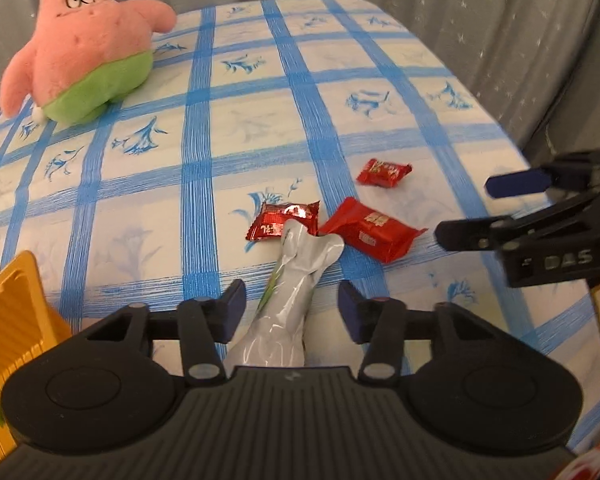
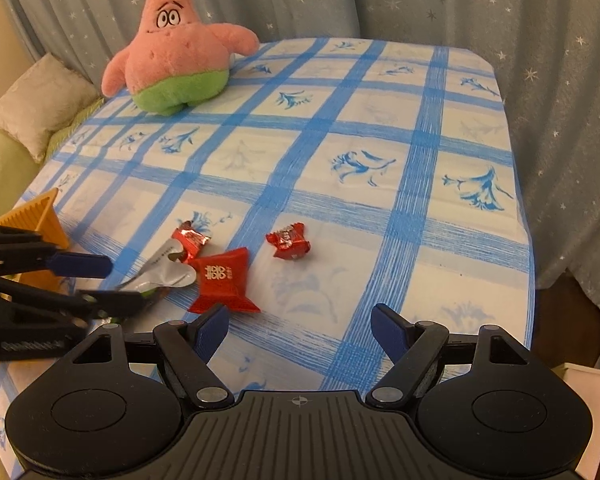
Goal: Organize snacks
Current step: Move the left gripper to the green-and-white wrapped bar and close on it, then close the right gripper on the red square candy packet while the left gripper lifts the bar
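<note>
Nearest the left wrist camera, the left gripper (image 1: pixel 292 306) is seen with its blue pads spread apart, and a silver snack pouch (image 1: pixel 296 288) lies between them, clear of both pads in that view; no pad is seen pressing on it. The pouch lies lengthwise on the blue-checked tablecloth (image 1: pixel 204 160), its crimped far end reaching up against a small red foil candy (image 1: pixel 282 222) and just beside a larger red packet (image 1: pixel 370 234). At the lower left edge of that view, a corner of a ribbed yellow box (image 1: pixel 14 308) is visible. The right gripper (image 2: pixel 300 332) is held over bare cloth with its jaws wide apart and nothing between them; the larger red packet (image 2: pixel 222 280) lies just ahead of its left finger. Farther out, a second small red candy (image 1: pixel 384 173) rests alone, set apart from the cluster. At the far left corner of the table, a pink and green starfish plush (image 1: pixel 88 44) sits upright. Behind the table, a grey curtain (image 2: pixel 500 12) scattered with pale stars hangs, and a pale cushion (image 2: pixel 40 100) is seen off the table's left edge in the right wrist view.
</note>
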The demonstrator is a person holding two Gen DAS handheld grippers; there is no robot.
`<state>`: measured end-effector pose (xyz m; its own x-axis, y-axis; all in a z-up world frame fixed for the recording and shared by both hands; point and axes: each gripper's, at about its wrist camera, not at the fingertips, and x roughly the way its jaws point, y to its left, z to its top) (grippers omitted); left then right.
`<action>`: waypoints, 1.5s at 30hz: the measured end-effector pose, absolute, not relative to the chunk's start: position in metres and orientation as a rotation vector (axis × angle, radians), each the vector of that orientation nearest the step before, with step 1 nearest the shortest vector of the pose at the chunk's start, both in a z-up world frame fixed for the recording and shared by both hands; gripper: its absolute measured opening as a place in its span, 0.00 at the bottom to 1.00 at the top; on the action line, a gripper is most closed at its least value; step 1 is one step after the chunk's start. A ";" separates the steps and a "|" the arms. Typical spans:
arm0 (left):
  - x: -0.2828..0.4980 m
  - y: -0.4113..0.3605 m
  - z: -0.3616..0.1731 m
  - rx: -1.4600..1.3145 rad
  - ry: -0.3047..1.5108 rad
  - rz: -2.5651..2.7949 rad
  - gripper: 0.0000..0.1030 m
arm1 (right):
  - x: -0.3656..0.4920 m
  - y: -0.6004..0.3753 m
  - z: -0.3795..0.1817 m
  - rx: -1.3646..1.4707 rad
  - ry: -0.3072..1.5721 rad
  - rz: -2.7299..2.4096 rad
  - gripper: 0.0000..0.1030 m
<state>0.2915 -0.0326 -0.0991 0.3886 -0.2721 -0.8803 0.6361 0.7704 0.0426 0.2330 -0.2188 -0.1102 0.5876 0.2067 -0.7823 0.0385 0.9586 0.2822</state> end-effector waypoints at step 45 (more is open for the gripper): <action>0.272 0.015 -0.087 0.097 1.065 -0.297 0.25 | 0.269 -0.171 -0.122 0.230 0.935 0.267 0.24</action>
